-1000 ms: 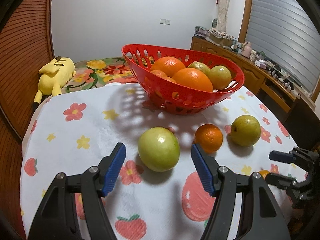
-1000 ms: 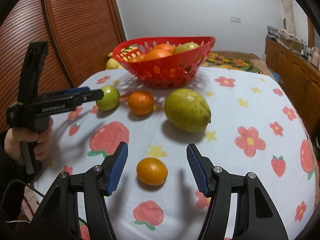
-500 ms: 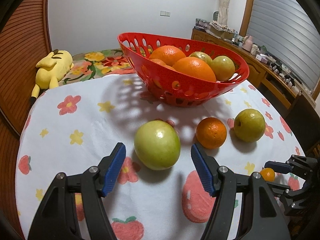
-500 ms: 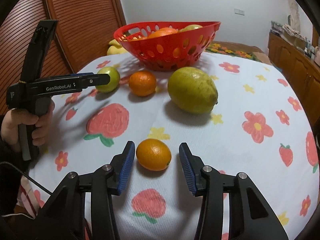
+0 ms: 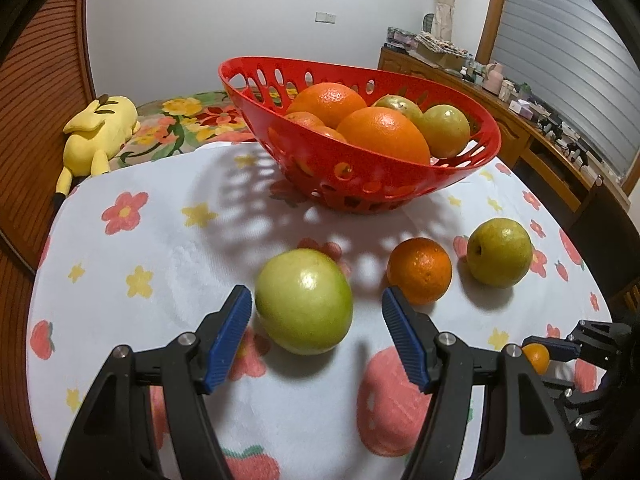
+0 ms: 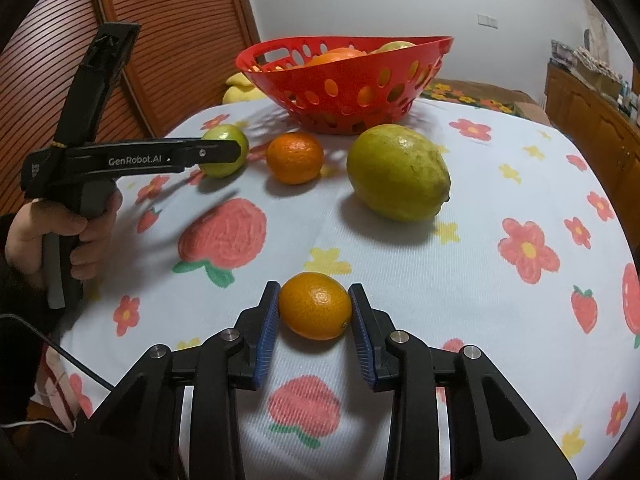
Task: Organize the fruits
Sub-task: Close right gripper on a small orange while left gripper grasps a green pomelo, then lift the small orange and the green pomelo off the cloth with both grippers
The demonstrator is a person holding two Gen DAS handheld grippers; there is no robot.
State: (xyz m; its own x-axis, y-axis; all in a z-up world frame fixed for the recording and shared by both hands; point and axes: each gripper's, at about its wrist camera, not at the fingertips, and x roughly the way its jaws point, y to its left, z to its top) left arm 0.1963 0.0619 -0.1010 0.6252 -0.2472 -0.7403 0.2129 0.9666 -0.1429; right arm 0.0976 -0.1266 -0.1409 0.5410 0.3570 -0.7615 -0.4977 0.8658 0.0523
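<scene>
A red basket (image 5: pixel 360 184) (image 6: pixel 348 92) with oranges and green fruit stands at the far side of the flowered tablecloth. In front of it lie a green apple (image 5: pixel 304 300) (image 6: pixel 222 134), an orange (image 5: pixel 420 270) (image 6: pixel 295 157) and a yellow-green fruit (image 5: pixel 499 252) (image 6: pixel 398 172). My left gripper (image 5: pixel 316 296) (image 6: pixel 224 150) is open, its blue pads on either side of the green apple's near half with gaps showing. My right gripper (image 6: pixel 314 288) (image 5: pixel 560 350) is shut on a small orange (image 6: pixel 315 306) (image 5: pixel 536 358) that rests on the cloth.
A yellow plush toy (image 5: pixel 98 132) lies beyond the table's far left edge. A wooden sideboard (image 5: pixel 520 128) with clutter runs along the right wall, and a slatted wooden door (image 6: pixel 160 40) stands on the left. A person's hand (image 6: pixel 68 232) holds the left gripper's handle.
The right gripper's jaws closed from wide apart onto the small orange. The left gripper edged forward, so the green apple now sits between its fingertips.
</scene>
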